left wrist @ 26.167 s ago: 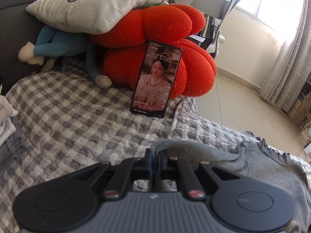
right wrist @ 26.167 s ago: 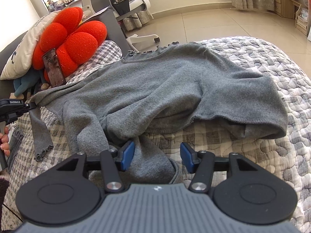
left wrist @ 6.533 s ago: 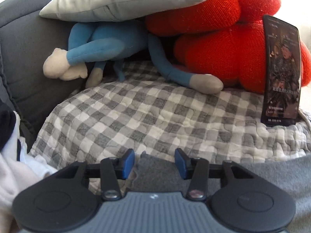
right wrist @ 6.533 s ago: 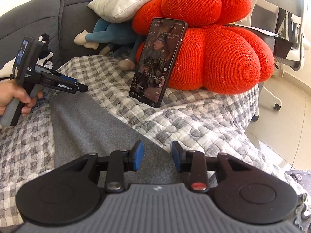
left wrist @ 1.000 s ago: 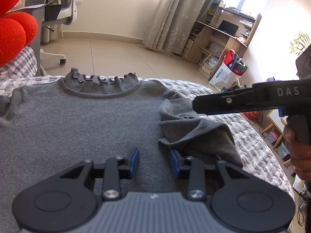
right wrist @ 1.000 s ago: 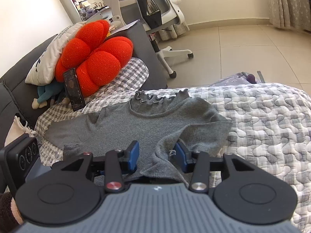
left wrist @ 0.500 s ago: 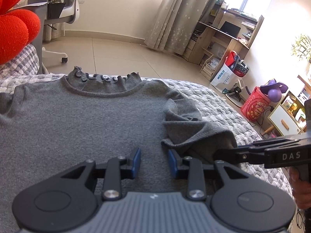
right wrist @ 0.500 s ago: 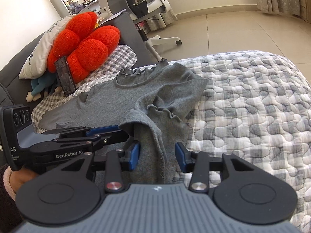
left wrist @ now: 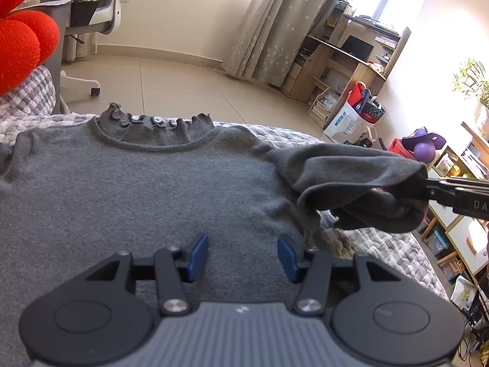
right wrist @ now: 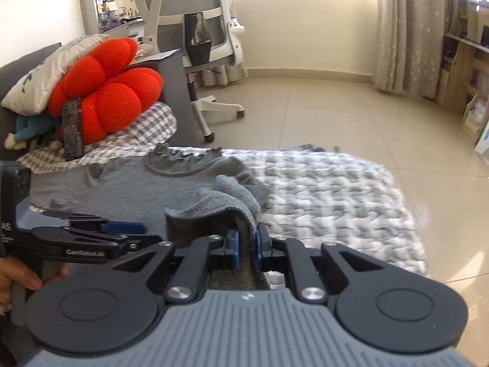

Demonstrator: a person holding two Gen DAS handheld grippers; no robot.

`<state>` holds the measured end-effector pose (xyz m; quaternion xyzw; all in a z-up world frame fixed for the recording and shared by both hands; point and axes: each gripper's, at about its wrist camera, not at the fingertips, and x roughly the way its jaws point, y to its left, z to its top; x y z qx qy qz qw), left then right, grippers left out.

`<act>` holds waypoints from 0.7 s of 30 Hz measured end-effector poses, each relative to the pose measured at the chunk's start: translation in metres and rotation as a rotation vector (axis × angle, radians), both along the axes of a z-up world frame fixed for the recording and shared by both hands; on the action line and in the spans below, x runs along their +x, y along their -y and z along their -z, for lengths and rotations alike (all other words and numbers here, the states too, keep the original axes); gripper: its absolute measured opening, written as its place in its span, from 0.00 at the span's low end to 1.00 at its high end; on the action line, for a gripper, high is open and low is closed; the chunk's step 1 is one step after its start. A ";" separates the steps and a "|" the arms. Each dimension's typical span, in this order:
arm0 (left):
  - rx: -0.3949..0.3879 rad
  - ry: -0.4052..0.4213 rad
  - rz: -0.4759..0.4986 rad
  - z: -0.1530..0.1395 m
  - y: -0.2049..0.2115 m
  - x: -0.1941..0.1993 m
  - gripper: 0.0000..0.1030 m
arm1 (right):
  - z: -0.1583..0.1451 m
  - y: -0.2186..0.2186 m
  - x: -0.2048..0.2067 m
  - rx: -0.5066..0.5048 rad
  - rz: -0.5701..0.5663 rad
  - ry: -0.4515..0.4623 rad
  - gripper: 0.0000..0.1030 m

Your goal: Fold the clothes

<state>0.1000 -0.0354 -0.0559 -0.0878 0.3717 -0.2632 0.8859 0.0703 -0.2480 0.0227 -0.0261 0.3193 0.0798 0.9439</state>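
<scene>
Left wrist view is showing the grey sweater lying flat, front up, on the quilted bed, its frilled collar pointing away toward the floor. The left tool is hovering just above the sweater's body; its jaws have just been opening and are standing spread, with cloth under them but nothing pinched between them. Off to the right, the sleeve is hanging in the air, bunched, with the right tool pinching its end.

Right wrist view is giving the same story from the other side. The right tool has just been closing, and its blue pads are pressing together on a fold of the sleeve, which is arching up off the bed. The left tool is sitting low over the sweater at the left, a hand gripping its handle. A red cushion and a phone are sitting beyond.

Judging by this, the folding is only starting: the body is smoothed out, one sleeve is being lifted to go across, and the other sleeve and the body folds are looking undone.
</scene>
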 end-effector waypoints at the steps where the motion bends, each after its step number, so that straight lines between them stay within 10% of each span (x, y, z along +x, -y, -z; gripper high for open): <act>1: 0.000 -0.001 0.000 0.000 0.000 0.000 0.51 | -0.001 0.002 -0.002 -0.051 0.025 0.015 0.12; 9: 0.004 -0.006 0.000 0.000 0.002 0.000 0.55 | 0.019 0.037 0.005 -0.348 0.212 0.066 0.12; 21: 0.010 -0.026 -0.012 -0.005 0.004 0.007 0.58 | 0.062 0.039 -0.020 -0.354 0.119 -0.072 0.13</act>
